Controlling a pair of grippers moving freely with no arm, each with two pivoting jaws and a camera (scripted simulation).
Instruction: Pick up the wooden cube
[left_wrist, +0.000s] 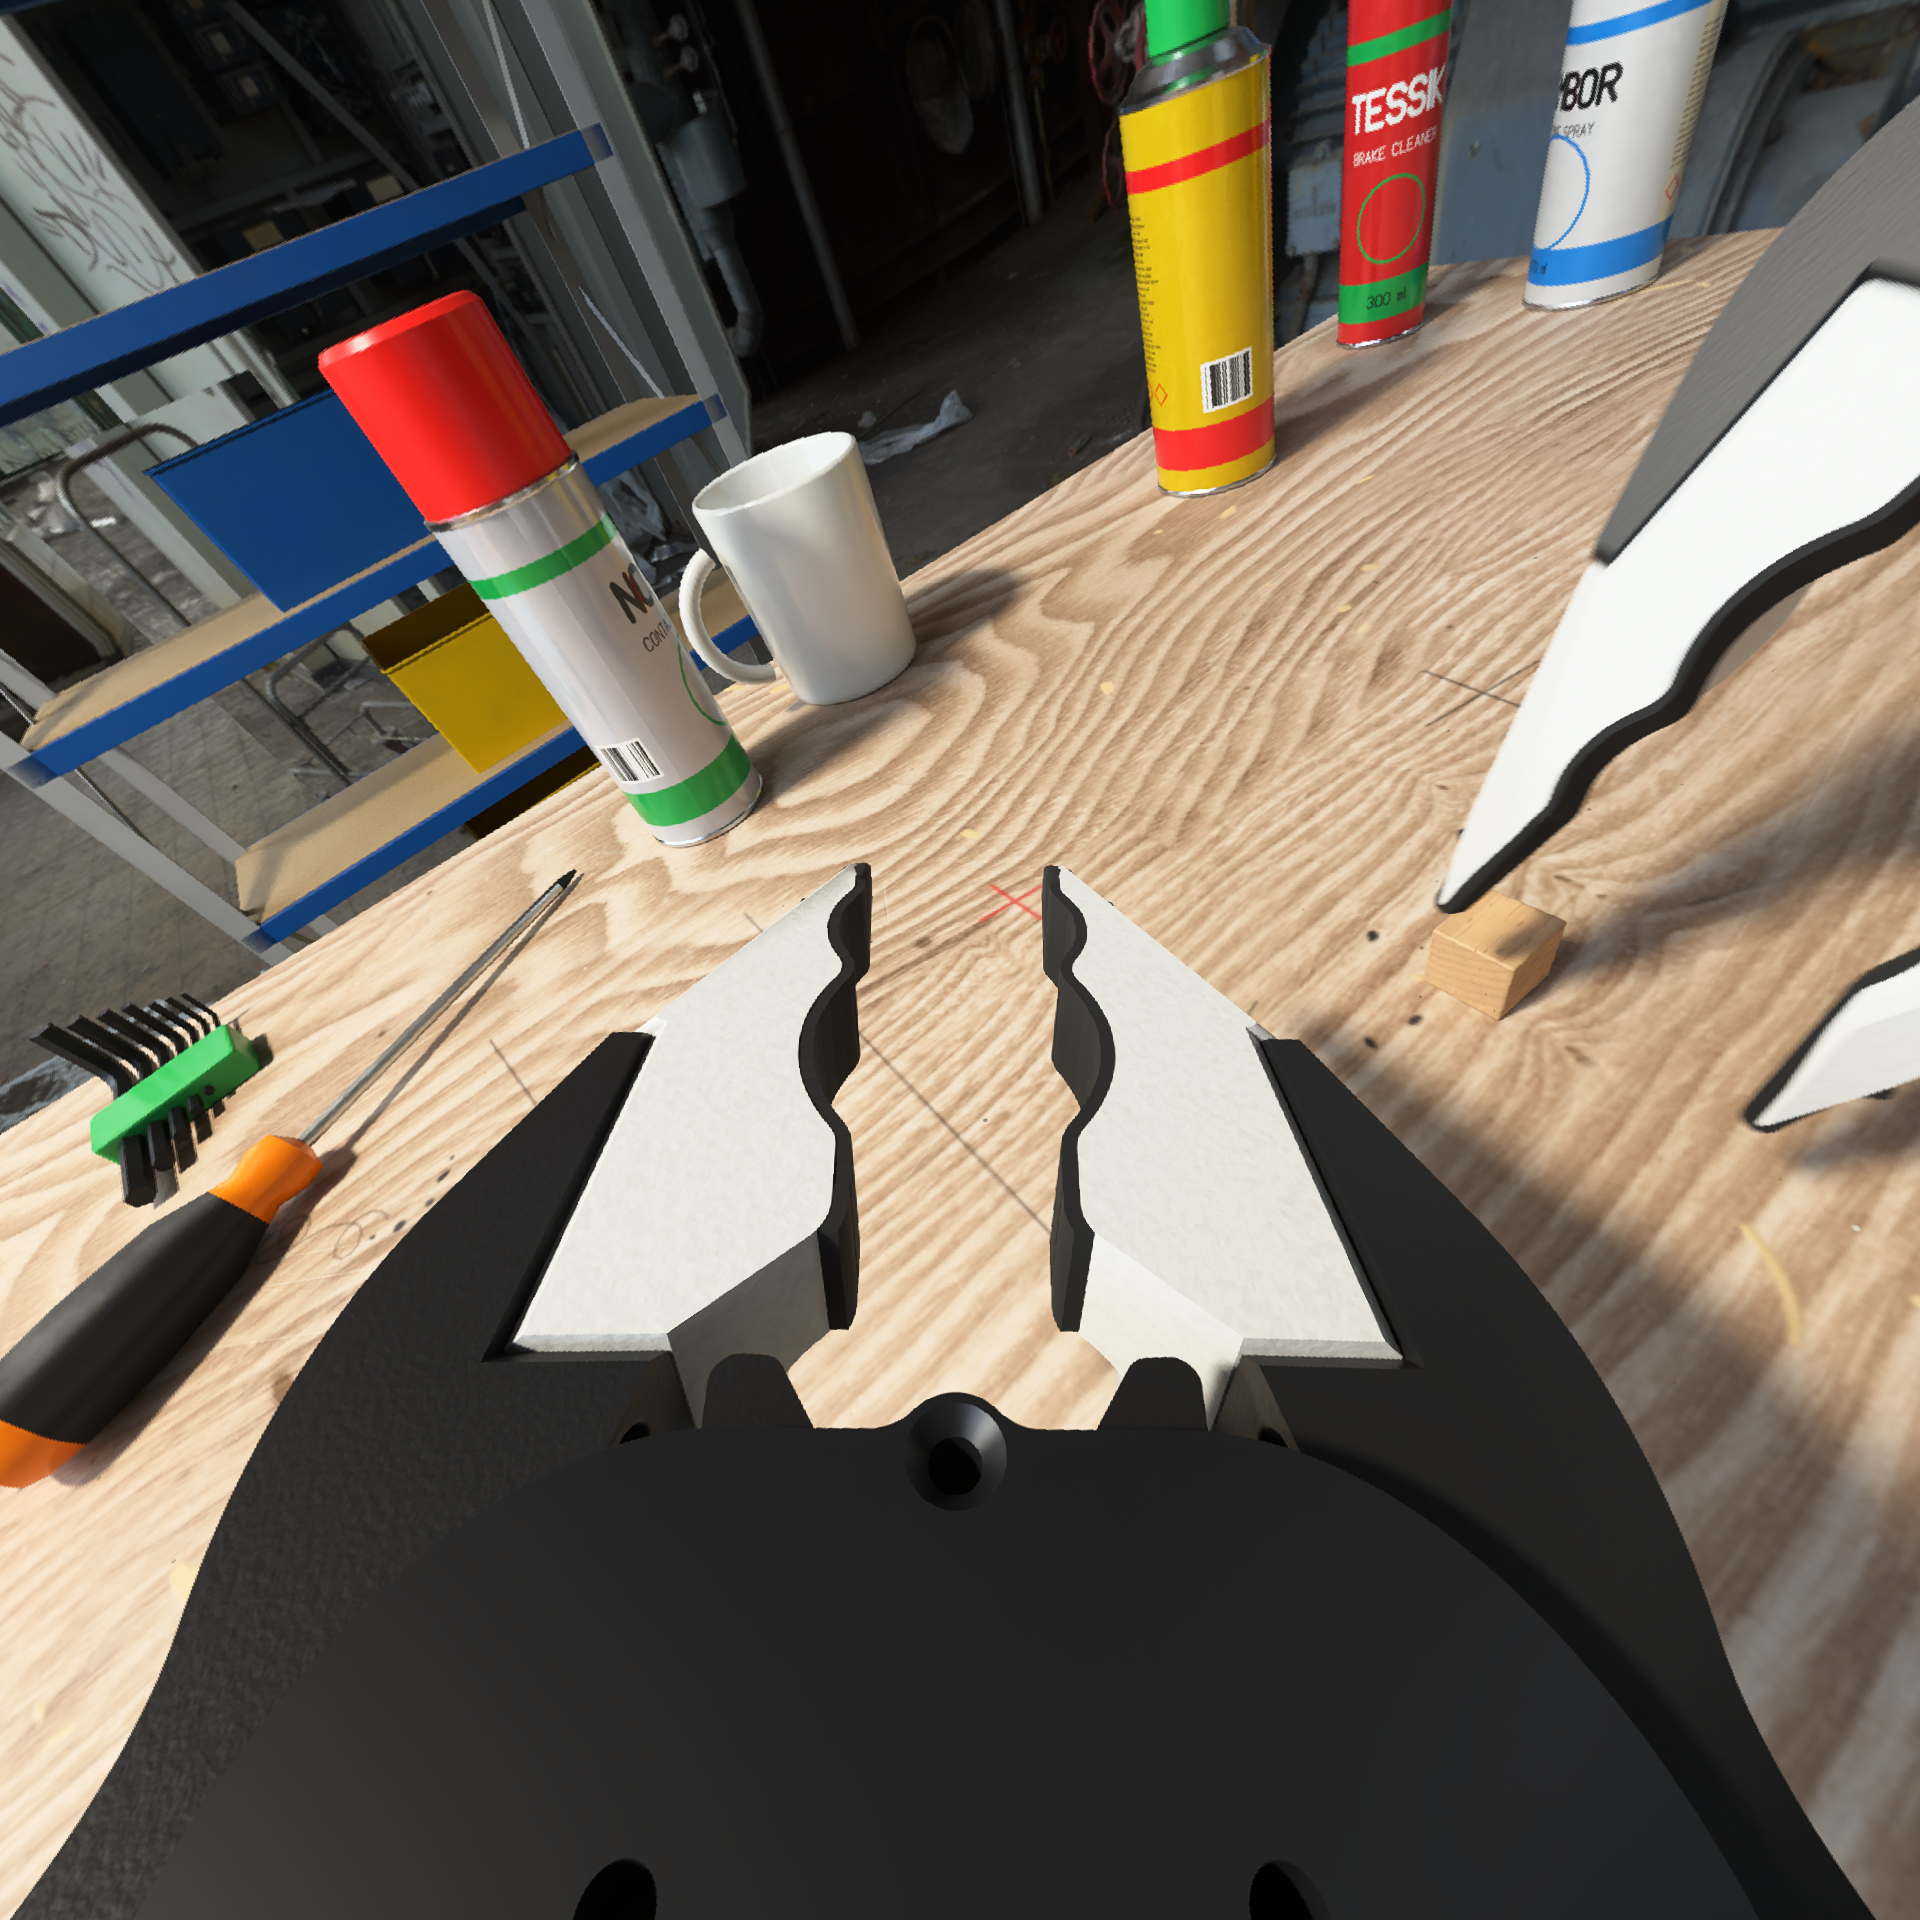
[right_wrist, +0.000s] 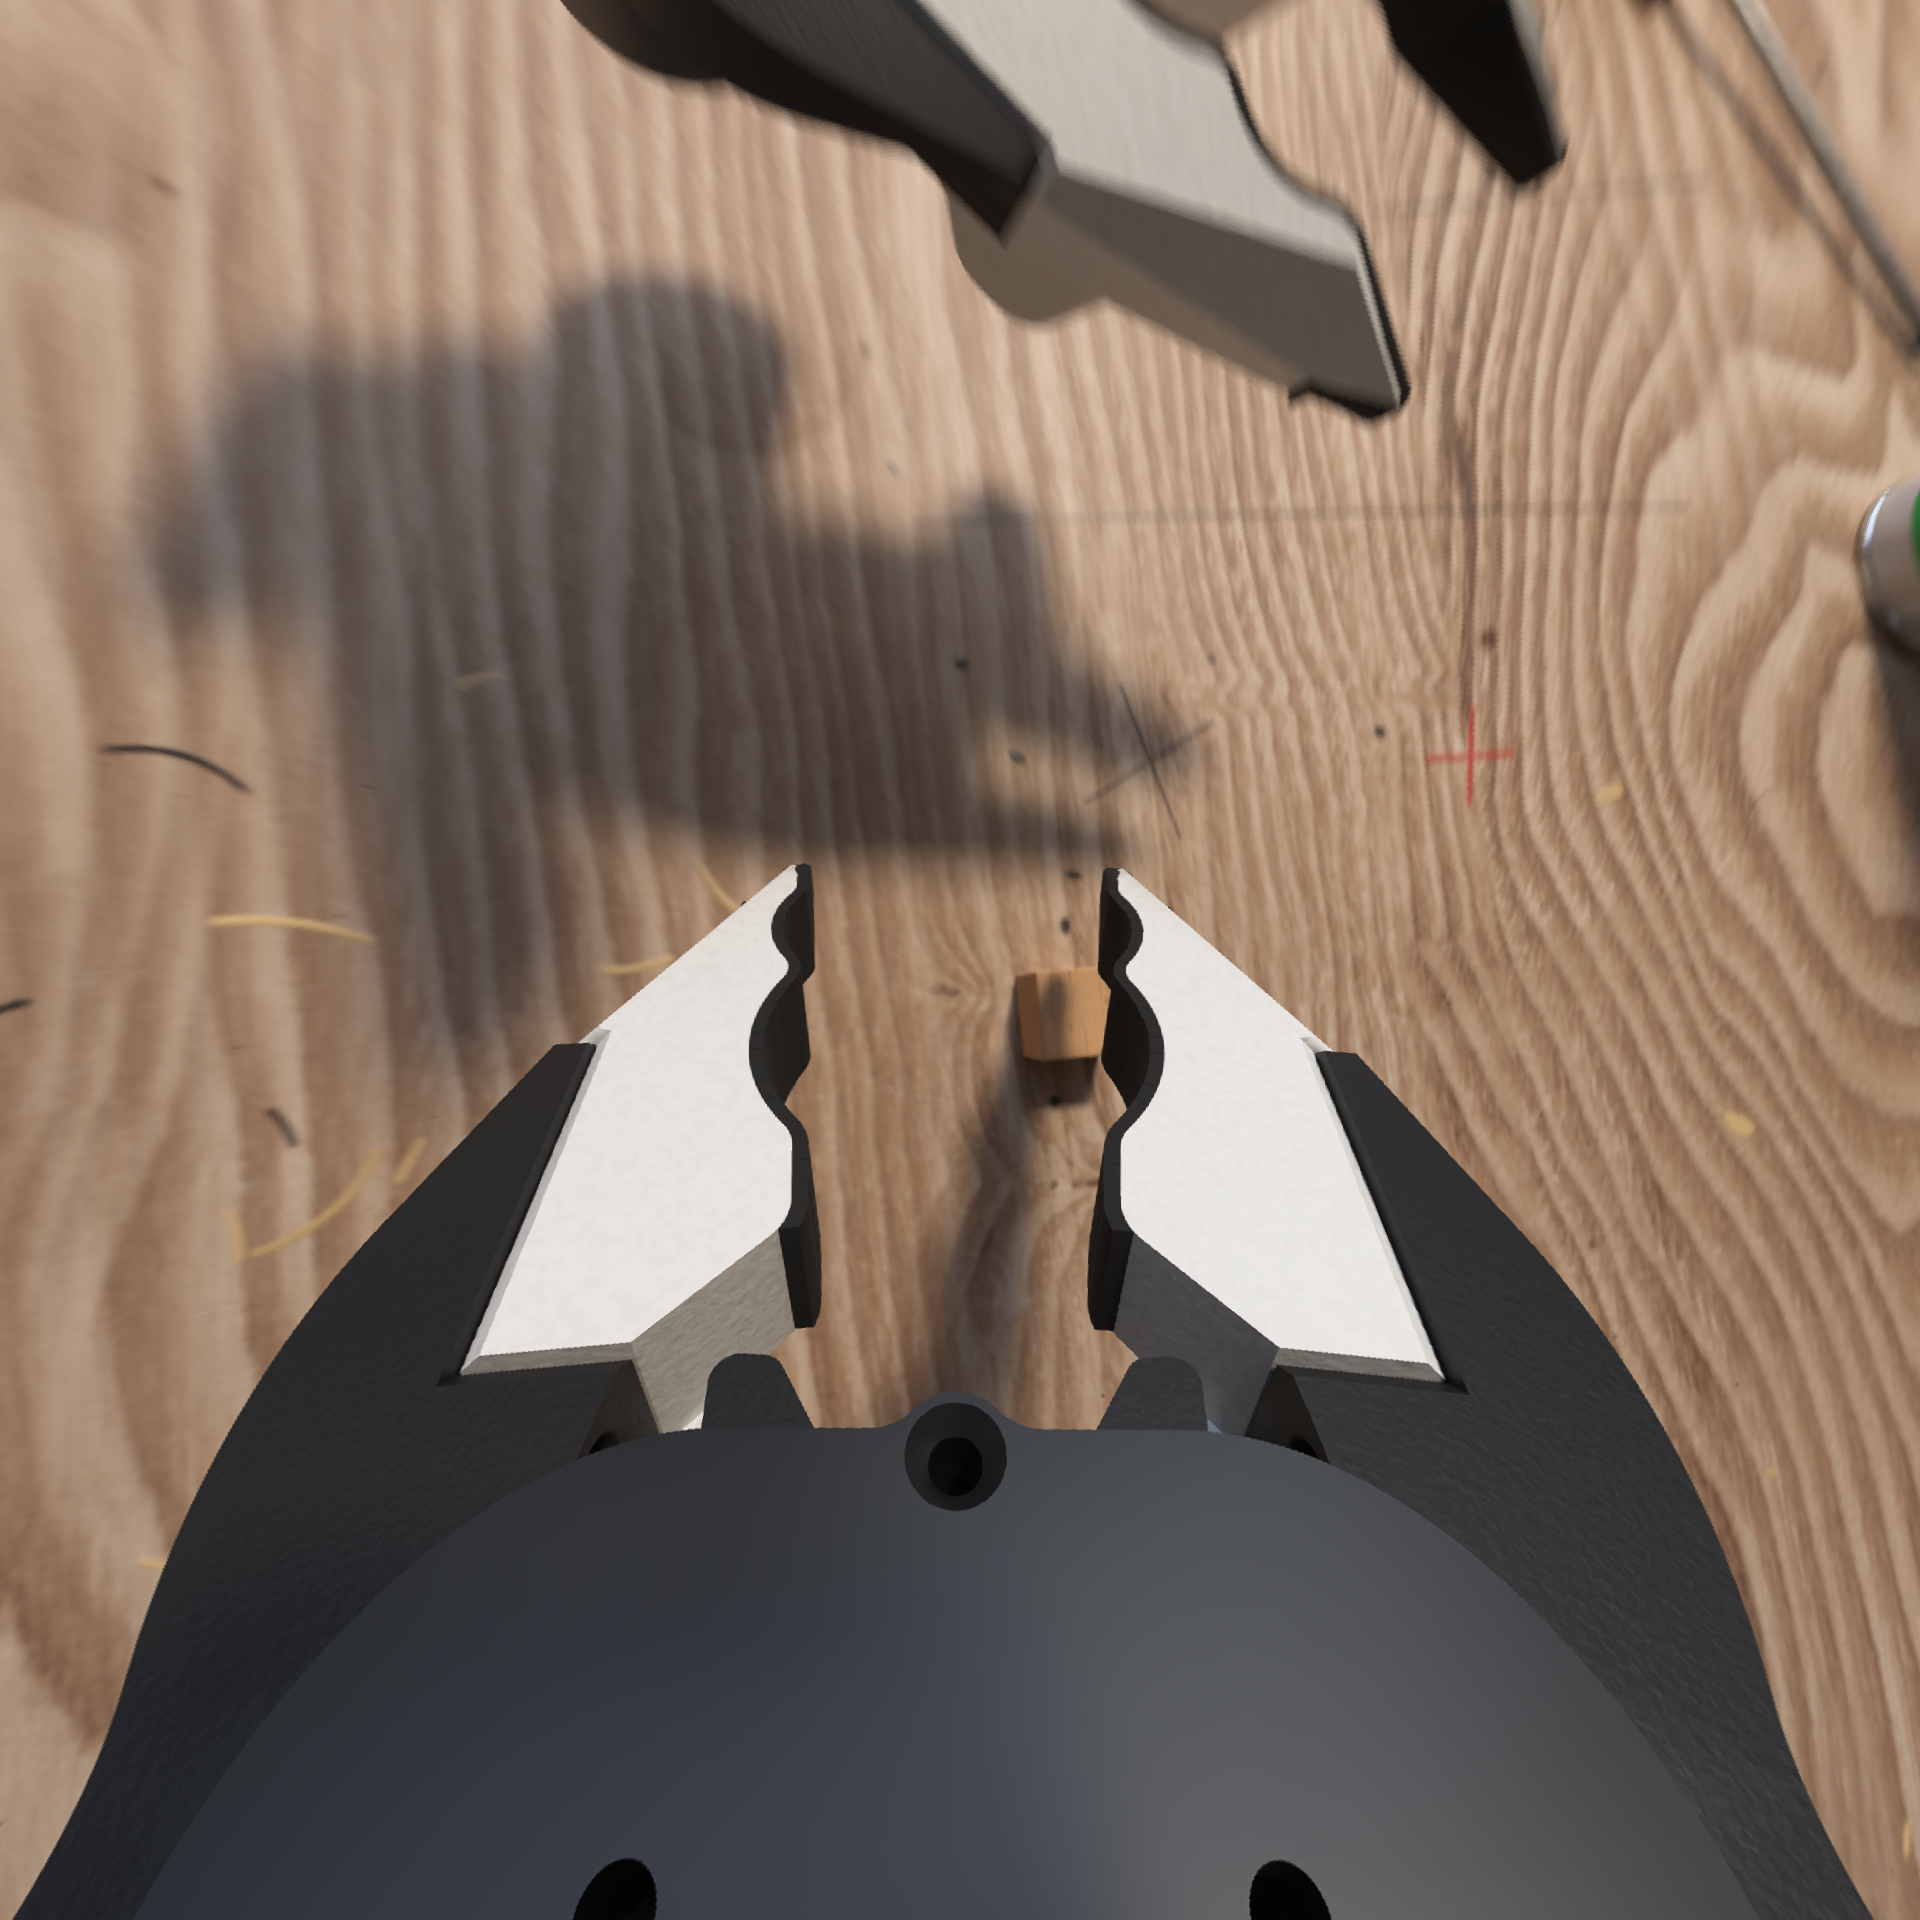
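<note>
Wooden cube (right_wrist: 1060, 1023) flat on table (right_wrist: 1558, 1039), corner-on, between spread right gripper (right_wrist: 956, 883) tips; left gripper (left_wrist: 956, 883) released.

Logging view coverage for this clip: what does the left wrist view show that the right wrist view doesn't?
Left wrist only: white mug, three upright spray cans, screwdriver, hex keys, blue shelves.

Right wrist only: nothing of note except shadow and a close view of the cube between its open fingers.

Both: cube, red cross, tabletop, both grippers, tilted spray can.
</note>
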